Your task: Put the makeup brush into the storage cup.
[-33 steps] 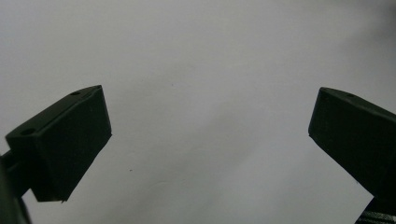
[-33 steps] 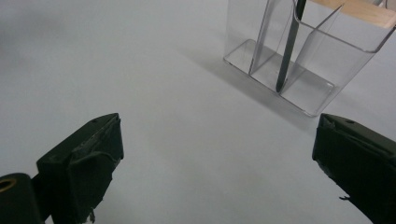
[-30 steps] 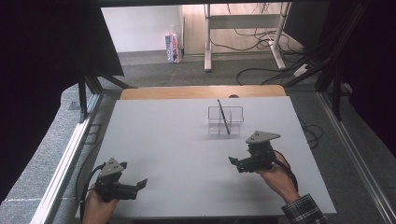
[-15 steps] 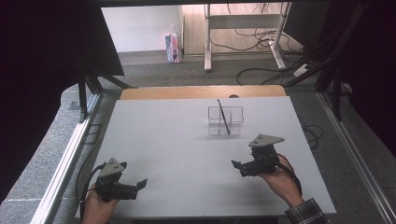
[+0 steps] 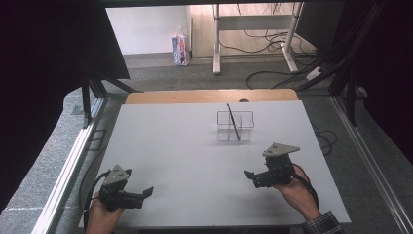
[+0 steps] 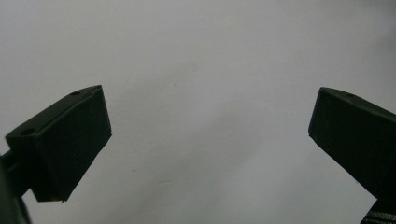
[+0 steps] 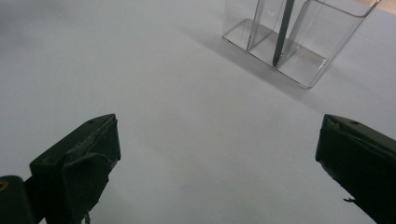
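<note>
Behind the white table (image 5: 195, 161) was a grey carpeted floor with loose cables and desk legs, but the tabletop itself was plain, matte and smooth, with a strip of bare wood along its far edge. Using the clear holder (image 5: 235, 126) as the landmark: it sat toward the far middle of the table, a boxy transparent plastic thing with thin walls split into compartments, and a slim dark pen (image 5: 233, 122) stood tilted inside it, tip down at a divider. The right gripper (image 5: 251, 177) hovered well nearer than the holder and a bit to its right, jaws spread wide with nothing between them. The left gripper (image 5: 146, 192) was far off to the holder's left at the near edge, also wide open and empty over bare table. Honestly my worry was that holder: it looked light and slick, so a jaw nudging a wall would probably slide or tip it. The pen was thin and leaning too, so a sloppy pinch could've just spun it against the rim.
</note>
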A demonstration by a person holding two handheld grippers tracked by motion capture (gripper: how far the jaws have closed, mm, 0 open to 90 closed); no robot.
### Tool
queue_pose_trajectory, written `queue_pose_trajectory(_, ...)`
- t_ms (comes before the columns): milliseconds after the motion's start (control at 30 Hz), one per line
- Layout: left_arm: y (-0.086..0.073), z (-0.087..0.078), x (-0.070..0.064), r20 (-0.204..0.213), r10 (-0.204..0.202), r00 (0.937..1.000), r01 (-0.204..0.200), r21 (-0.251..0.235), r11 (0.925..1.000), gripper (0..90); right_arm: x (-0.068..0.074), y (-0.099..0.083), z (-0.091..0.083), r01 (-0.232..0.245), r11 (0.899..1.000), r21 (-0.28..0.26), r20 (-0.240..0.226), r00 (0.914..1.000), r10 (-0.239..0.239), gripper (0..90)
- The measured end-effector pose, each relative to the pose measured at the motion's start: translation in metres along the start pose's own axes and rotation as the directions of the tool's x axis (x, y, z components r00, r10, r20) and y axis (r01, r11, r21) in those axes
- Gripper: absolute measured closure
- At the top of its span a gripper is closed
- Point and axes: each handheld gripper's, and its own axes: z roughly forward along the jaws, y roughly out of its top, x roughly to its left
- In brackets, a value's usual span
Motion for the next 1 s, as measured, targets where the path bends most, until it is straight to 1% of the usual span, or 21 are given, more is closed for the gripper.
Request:
queue_pose_trajectory(800,0.000,0.000,0.000,0.000,-0.001,1.0000,0.001,0.002,1.0000,0.0,-0.003,-0.019,-0.014,-0.012,1.000,0.023,0.017,0.9998,0.011,0.0)
queue_pose_trajectory(1000,0.001,-0.001,-0.001,0.000,0.003,1.0000,-0.003,-0.009,1.0000,0.0,-0.003,-0.023,-0.019,-0.006,1.000,0.025,0.038,0.9993,0.005,0.0)
